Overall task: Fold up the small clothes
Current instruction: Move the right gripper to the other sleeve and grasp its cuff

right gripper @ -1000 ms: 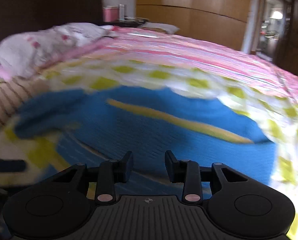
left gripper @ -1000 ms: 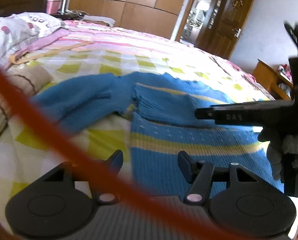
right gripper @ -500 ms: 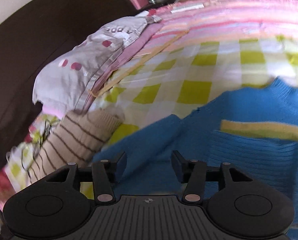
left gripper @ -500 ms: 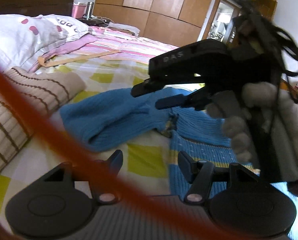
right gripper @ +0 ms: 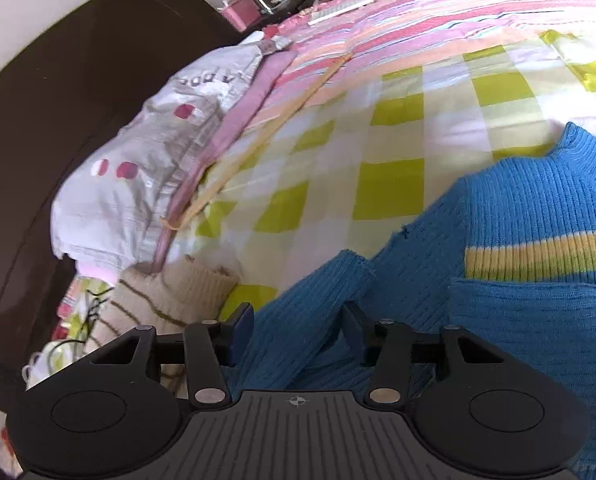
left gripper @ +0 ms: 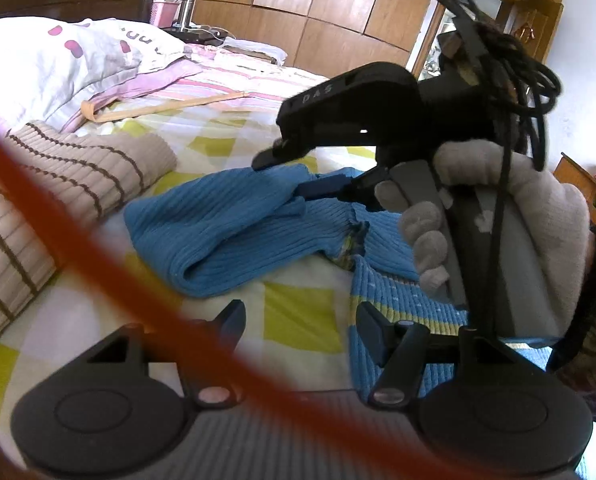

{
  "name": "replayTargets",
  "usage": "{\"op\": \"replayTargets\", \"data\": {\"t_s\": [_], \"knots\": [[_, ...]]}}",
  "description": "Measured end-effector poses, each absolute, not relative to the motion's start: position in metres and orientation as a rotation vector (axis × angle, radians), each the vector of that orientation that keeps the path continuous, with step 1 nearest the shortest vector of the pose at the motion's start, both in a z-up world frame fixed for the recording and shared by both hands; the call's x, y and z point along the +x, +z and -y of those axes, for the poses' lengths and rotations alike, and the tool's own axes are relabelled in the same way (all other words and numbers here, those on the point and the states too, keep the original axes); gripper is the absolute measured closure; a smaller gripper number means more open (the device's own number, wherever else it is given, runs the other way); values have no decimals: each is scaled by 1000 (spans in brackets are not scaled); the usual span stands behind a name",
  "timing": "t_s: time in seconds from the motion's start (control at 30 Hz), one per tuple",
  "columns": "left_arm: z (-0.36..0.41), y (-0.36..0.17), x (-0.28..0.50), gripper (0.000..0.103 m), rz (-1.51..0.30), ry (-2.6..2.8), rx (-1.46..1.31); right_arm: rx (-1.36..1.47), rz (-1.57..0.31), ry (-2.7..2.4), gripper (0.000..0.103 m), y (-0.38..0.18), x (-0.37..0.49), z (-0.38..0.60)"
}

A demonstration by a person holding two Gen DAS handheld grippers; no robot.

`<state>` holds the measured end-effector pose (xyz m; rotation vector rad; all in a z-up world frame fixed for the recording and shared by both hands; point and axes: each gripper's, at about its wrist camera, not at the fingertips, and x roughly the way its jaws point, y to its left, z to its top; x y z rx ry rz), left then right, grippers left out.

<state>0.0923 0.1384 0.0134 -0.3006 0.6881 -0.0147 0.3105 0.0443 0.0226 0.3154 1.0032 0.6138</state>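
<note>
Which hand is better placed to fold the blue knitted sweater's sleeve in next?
Probably the right. The right tongs already straddle the sleeve of the blue knitted sweater and have just been closing, without clearly pinching it. The left tongs hang open over the yellow-checked bedsheet, short of the sleeve.

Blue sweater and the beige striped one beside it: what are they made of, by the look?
Blue sweater: soft rib knit, likely wool or acrylic yarn; matte, vertical ribs show, yellow stripe knitted in. Beige striped garment: also rib knit, matte, with thin brown stripes; fibre cannot be told.
</note>
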Motion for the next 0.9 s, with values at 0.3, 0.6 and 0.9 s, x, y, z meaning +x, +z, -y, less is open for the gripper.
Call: {"op": "replayTargets", "data": {"t_s": [0.3,0.6,0.9], "knots": [[-139,12,92,38,-683,-20,-310,379,-916,619,96,44,311,-26],[-135,10,91,37,-672,-38,-309,470,-754,570,96,107,306,59],[-116,9,89,36,-668,-90,-252,529,-625,423,96,124,267,186]]}}
